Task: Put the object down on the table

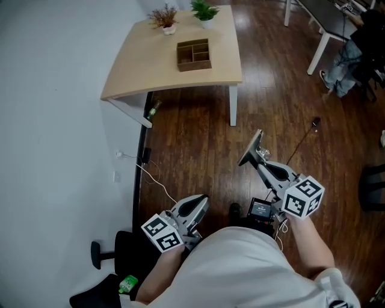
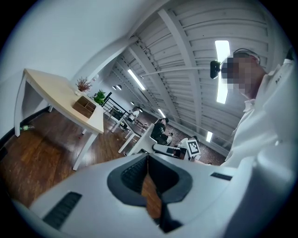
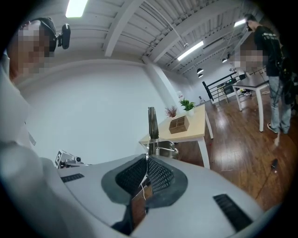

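In the head view we see the right gripper (image 1: 265, 165) in the lower right of the frame. Its jaws are pressed together on the object (image 1: 252, 148), a dark slim piece that sticks out past the fingertips toward the upper left. In the right gripper view the object (image 3: 152, 122) stands upright in the middle of the frame, above the closed jaws. A bent metal wire part sits at its lower end, just where the jaws take hold of it.

The left gripper (image 1: 200, 203) is in the lower middle of the head view, to the left of the right one. In the left gripper view its jaws meet each other at the tips and we find nothing between them; only a bit of floor shows through the narrow gap lower down.

The table (image 1: 138, 72), of light wood, is in the upper part of the head view, well apart from both grippers. On it stand a wooden box (image 1: 194, 54) with compartments and two small potted plants (image 1: 166, 18) near the far edge. The object is held in the air above the dark wooden floor (image 1: 198, 138), not on the table
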{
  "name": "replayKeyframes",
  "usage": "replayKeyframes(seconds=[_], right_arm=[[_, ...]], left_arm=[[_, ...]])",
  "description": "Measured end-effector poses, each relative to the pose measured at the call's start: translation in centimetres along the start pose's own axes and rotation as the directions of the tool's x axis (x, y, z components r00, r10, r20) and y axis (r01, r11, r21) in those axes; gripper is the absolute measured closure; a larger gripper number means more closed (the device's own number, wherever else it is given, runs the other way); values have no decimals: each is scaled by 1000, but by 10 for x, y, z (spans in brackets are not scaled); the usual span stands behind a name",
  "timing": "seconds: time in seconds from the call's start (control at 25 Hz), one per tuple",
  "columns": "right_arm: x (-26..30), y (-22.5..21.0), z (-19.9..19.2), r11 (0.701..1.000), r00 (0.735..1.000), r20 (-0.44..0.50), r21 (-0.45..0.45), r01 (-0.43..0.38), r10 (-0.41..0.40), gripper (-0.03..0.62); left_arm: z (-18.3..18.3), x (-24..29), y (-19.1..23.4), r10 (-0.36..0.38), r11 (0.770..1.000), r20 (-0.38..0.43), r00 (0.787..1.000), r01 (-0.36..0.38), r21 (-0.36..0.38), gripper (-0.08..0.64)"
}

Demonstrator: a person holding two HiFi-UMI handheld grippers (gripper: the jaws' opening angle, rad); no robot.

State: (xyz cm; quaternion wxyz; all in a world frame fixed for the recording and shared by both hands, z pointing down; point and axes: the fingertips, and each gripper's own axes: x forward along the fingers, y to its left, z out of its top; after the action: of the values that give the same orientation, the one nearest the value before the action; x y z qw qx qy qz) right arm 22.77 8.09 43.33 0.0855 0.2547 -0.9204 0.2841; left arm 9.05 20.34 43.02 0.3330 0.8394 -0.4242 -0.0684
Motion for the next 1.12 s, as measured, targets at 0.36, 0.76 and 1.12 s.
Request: replayKeyframes(seconds=[0.36,0.76,1.12], right_arm=[[16,-9,-3,1000,999,-29,17,-12,12,580],[81,19,-7,1000,998,-60,6,11,-11,580],[178,43,19,993,994,-32,48,104,-103,580]], left_arm=[[5,5,15,24,999,12,1000,-24,-24,558],[43,-24,78,-10,1000,31,999,10,-8,558],[108,-42,164,-114,993,-29,993,113,-18,558]])
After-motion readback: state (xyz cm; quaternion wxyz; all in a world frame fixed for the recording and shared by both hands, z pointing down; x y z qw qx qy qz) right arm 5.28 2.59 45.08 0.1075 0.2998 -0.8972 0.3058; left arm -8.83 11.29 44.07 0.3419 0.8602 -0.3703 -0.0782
